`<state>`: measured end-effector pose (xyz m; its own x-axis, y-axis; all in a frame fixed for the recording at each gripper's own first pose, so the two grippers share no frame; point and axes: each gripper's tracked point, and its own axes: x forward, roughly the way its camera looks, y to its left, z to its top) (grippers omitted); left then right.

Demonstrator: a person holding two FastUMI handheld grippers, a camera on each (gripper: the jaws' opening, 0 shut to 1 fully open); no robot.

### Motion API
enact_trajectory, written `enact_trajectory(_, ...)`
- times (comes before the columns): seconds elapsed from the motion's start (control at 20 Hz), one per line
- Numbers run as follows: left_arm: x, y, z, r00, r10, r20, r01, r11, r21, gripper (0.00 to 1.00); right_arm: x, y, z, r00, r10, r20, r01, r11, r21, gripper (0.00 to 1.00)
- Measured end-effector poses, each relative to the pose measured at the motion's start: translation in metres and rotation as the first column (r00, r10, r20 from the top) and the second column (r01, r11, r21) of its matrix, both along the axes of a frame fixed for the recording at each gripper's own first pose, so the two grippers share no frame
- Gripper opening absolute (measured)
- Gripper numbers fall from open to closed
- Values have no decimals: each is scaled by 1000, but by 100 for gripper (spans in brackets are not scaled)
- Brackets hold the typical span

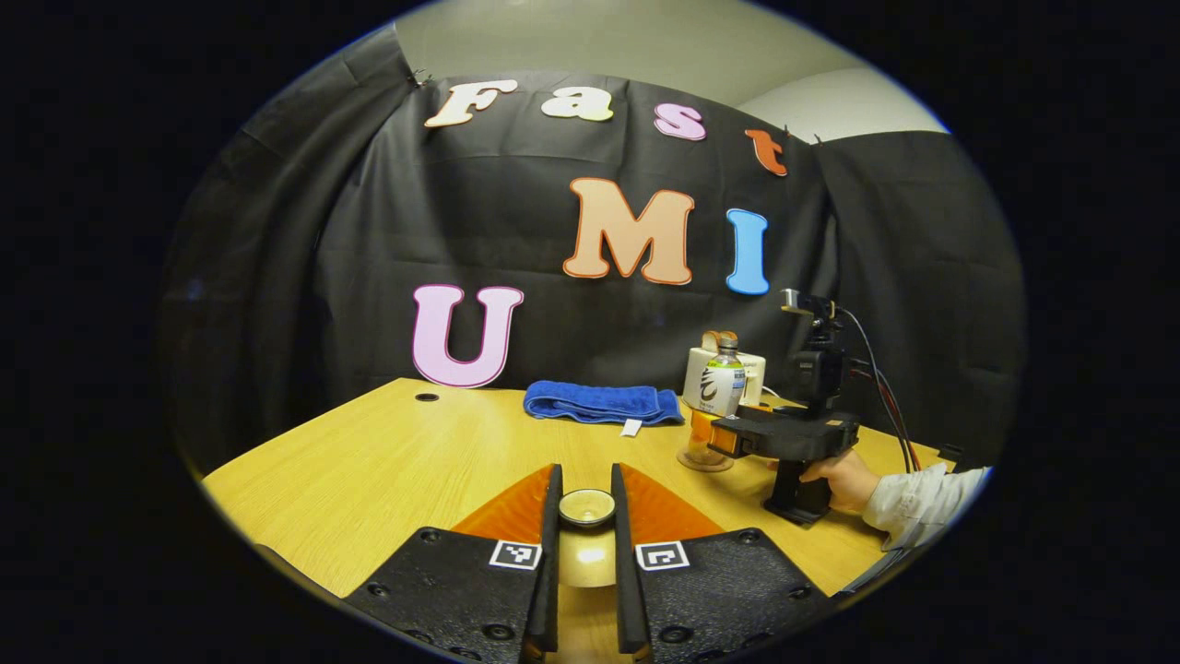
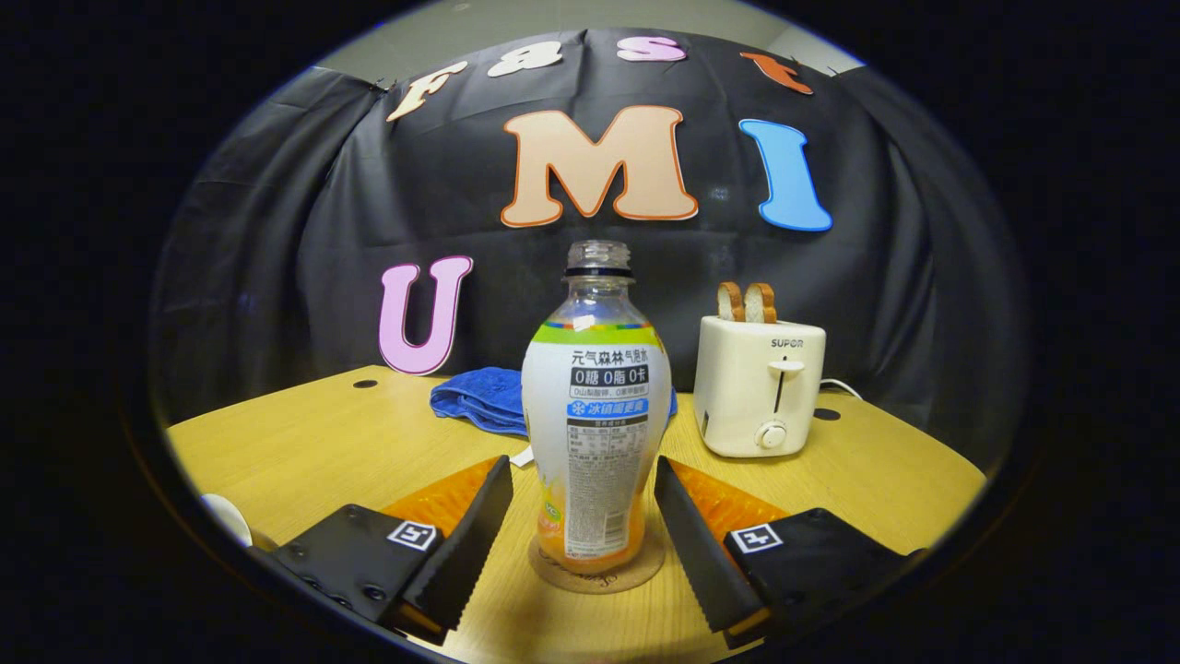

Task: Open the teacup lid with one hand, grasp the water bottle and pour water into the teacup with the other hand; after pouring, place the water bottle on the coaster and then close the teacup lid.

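My tabletop (image 2: 304, 433) is pale wood with small dark holes near its far edge. A folded blue towel (image 2: 479, 398) lies toward the back, and a white toaster (image 2: 758, 385) stands beside it to the right. Nearer me, a round coaster (image 2: 645, 572) sits flat on the wood with the water bottle (image 2: 595, 415) upright on it.

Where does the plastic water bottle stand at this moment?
In the right gripper view, the clear plastic water bottle stands upright on the round brown coaster, between the open jaws, with the white toaster behind to its right.
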<state>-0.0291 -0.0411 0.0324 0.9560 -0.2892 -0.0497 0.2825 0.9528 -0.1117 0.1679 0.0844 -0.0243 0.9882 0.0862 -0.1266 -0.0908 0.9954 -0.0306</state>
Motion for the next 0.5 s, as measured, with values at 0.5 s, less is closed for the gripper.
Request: enact_trajectory(0.5, 28, -38, -19, 997, -70, -17, 71, 997, 28, 23, -78, -17, 28, 996, 31, 86, -32, 999, 5, 98)
